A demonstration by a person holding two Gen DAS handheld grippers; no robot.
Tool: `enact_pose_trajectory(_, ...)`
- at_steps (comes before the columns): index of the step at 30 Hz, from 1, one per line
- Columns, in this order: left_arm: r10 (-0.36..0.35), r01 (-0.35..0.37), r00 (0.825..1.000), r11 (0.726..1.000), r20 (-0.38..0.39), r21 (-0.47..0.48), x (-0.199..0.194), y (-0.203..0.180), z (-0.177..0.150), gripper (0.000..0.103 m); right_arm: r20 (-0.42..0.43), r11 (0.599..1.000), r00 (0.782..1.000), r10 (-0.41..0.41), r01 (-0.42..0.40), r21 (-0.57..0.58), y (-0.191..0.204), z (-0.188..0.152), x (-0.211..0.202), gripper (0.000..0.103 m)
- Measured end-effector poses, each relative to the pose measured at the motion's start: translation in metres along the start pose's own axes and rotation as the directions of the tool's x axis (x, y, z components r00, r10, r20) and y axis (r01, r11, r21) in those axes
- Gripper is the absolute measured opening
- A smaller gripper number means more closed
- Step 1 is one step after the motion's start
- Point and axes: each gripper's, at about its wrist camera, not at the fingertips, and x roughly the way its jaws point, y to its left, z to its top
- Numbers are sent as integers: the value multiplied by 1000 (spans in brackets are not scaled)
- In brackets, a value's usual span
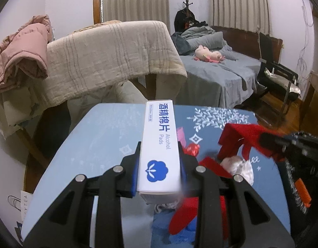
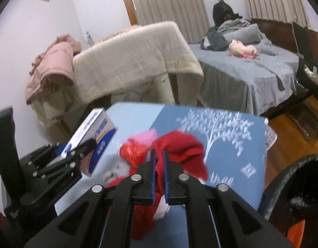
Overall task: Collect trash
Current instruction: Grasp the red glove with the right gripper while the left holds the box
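While the left tongs (image 1: 159,165) clamp a white alcohol pads box (image 1: 159,144) above the blue desk (image 1: 109,128), the right tongs (image 2: 159,171) are pinched tight on a red cloth scrap (image 2: 179,150). Right of the box, crumpled white tissue (image 1: 239,165) lies on the desk among more red scraps.

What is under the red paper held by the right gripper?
Under the red paper, clamped in the right gripper, lie crumpled white tissue and more red scraps on the blue tablecloth. Anything directly beneath the bundle is covered.
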Motion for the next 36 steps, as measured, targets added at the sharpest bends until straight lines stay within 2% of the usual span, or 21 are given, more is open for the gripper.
enact_pose_trajectory(4, 8, -8, 1000, 1000, -18, 6, 5, 2, -9, 30, -59, 1000, 998, 2, -1, 2, 1, -22, 11, 7)
enact_pose_trajectory(8, 18, -17, 999, 1000, -28, 5, 9, 6, -13, 30, -71, 1000, 997, -22, 23, 14, -3, -29, 14, 16)
enact_pose_trajectory(10, 23, -23, 999, 1000, -27, 8, 11, 8, -12, 30, -63, 999, 997, -38, 40, 25, -8, -27, 13, 36)
enact_pose_trajectory(12, 25, -25, 999, 1000, -25, 8, 12, 9, -12, 30, -54, 996, 995, -79, 82, 44, -15, -24, 12, 50)
enact_pose_trajectory(17, 22, -22, 999, 1000, -26, 8, 15, 10, -10, 30, -45, 985, 988, -150, 153, 85, -38, -15, 16, 62)
enact_pose_trajectory(21, 19, -18, 1000, 1000, -20, 20, 19, 6, -7, 30, -56, 973, 977, -208, 212, 94, -56, -11, 25, 62)
enact_pose_trajectory(24, 14, -13, 1000, 1000, -19, 27, 23, 1, -6, 30, -73, 968, 973, -221, 228, 108, -70, -11, 34, 62)
enact_pose_trajectory(30, 8, -7, 1000, 999, -19, 33, 34, -11, -4, 30, -121, 972, 975, -189, 203, 118, -80, -13, 56, 62)
enact_pose_trajectory(32, 8, -7, 1000, 999, -19, 33, 38, -13, -4, 30, -134, 975, 975, -179, 194, 112, -80, -15, 63, 57)
enact_pose_trajectory(34, 10, -9, 1000, 999, -19, 33, 42, -15, -4, 30, -156, 979, 976, -149, 168, 115, -80, -17, 71, 38)
enact_pose_trajectory(36, 13, -13, 1000, 999, -19, 35, 45, -17, -5, 30, -174, 985, 980, -98, 120, 120, -78, -20, 76, 24)
